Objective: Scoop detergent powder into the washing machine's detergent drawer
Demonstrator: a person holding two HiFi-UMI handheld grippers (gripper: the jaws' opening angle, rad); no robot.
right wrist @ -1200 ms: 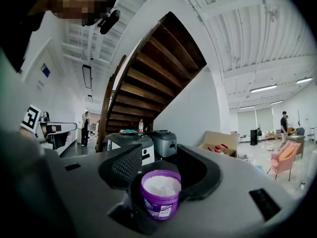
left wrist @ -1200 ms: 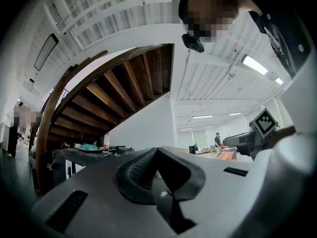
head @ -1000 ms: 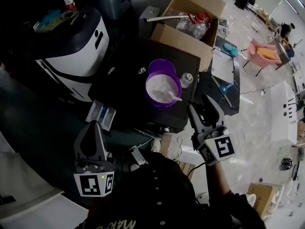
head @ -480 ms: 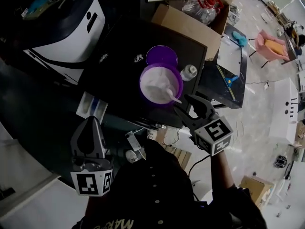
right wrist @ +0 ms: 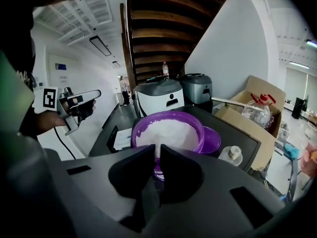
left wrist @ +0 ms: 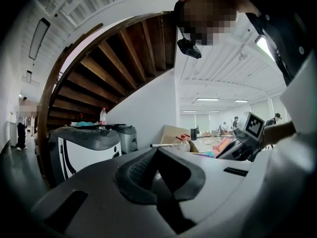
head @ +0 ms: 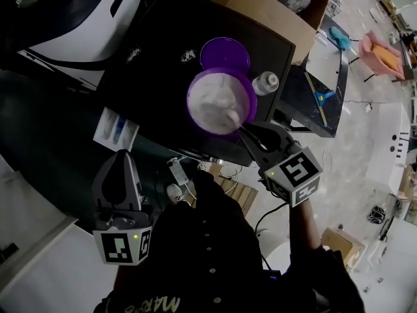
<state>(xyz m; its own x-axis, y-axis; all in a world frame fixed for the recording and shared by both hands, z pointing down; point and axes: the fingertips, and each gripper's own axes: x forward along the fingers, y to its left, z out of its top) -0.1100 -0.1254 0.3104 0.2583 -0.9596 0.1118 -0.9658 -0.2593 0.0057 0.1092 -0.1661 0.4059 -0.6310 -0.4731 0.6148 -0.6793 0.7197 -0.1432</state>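
Item: purple tub (head: 191, 95) of white detergent powder (head: 214, 100), open, upright on the black table (head: 163, 51). Its purple lid (head: 225, 53) lies flat just behind it, and a small white bottle (head: 266, 82) stands just beside its right rim. Scoop (head: 232, 117): white, bowl end in the powder, handle leaning out over the near rim of the tub. Right gripper (head: 249, 134): angled down at the tub's near edge. Its fingers have just been closing to a narrow gap and are now clamped on the scoop handle, which shows as a white strip between them in the right gripper view. Left gripper (head: 122, 160): held low and well apart from the tub, at the head view's lower left, fingers together with nothing between them. Detergent drawer (head: 116, 128): white with blue inside, pulled out at the table's lower-left edge, between the tub and the left gripper. Cardboard box (head: 264, 8) behind the table. White and black appliance (head: 78, 18) at upper left.
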